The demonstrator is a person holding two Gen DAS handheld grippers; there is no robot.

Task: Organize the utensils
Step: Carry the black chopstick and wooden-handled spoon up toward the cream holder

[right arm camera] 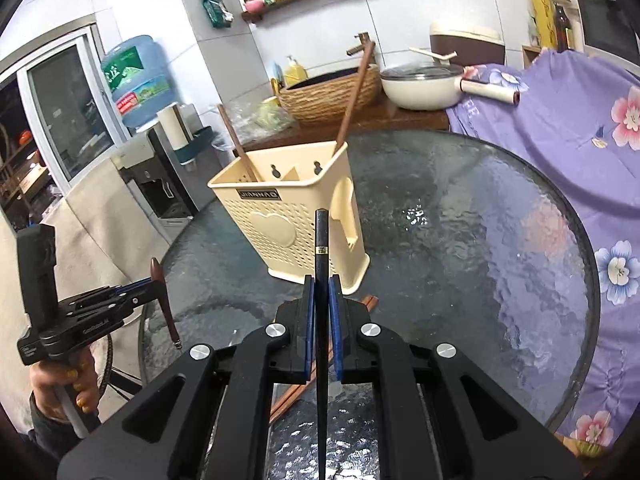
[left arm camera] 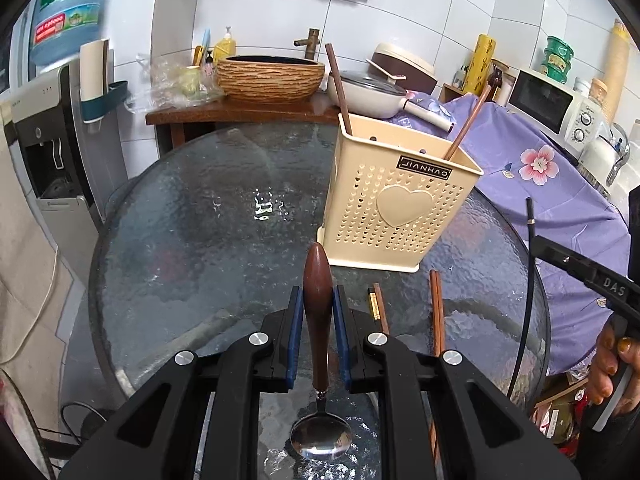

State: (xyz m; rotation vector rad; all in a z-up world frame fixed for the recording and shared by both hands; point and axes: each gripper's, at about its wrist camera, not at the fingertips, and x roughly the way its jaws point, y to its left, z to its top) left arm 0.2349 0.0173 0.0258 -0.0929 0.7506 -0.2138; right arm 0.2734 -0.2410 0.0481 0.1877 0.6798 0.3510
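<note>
My left gripper [left arm camera: 317, 300] is shut on the brown wooden handle of a spoon [left arm camera: 317, 312], steel bowl toward the camera, held above the glass table. My right gripper [right arm camera: 321, 292] is shut on a black chopstick [right arm camera: 321, 248] with a gold band, pointing at the holder. The cream perforated utensil holder [left arm camera: 396, 208] stands upright on the table, with two brown chopsticks [left arm camera: 338, 88] leaning in it; it also shows in the right wrist view [right arm camera: 288, 224]. The left gripper with the spoon [right arm camera: 162, 280] appears at the left of the right wrist view.
Loose brown chopsticks [left arm camera: 437, 312] and one with a gold label [left arm camera: 378, 304] lie on the round glass table [left arm camera: 200, 208] in front of the holder. A purple flowered cloth [left arm camera: 540, 168] covers the counter on the right. A woven basin [left arm camera: 270, 76], a pan [left arm camera: 372, 94] and a water dispenser [left arm camera: 52, 140] stand behind.
</note>
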